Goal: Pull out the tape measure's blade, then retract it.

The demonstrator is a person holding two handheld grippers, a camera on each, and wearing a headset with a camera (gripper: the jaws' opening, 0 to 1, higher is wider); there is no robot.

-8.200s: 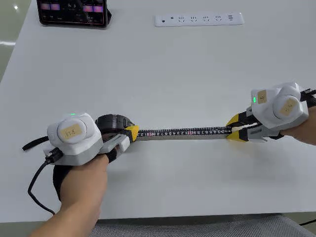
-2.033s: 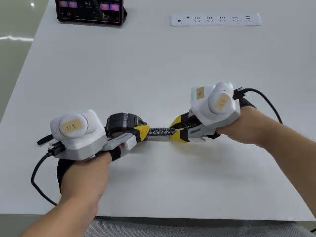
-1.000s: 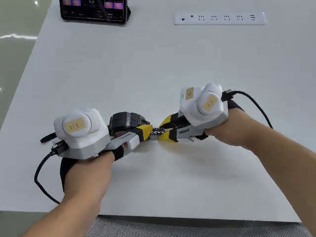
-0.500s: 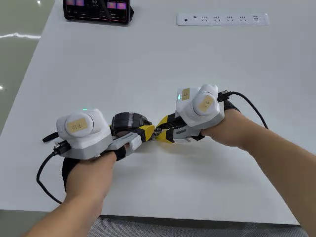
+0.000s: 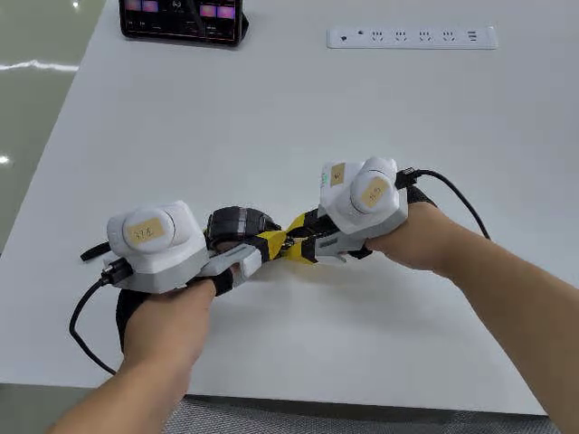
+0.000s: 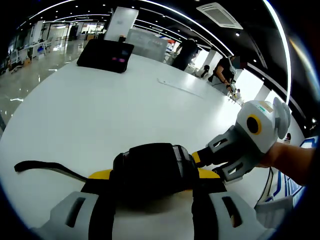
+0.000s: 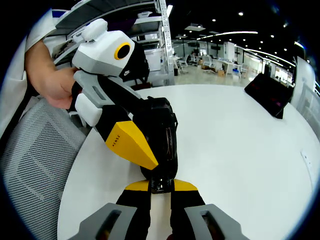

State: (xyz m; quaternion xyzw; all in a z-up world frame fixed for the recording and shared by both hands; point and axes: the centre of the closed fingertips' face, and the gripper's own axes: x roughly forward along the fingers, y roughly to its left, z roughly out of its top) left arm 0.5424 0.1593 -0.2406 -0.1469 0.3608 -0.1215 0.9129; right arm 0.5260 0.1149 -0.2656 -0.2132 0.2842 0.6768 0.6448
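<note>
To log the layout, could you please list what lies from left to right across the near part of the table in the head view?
left gripper → tape measure → right gripper

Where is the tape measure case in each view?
Head view: tape measure case left of centre.
Left gripper view: case low centre, in the left claw.
Right gripper view: case centre, beyond the right claw gripping the blade tip.
Shared landmark: the dark screen.
</note>
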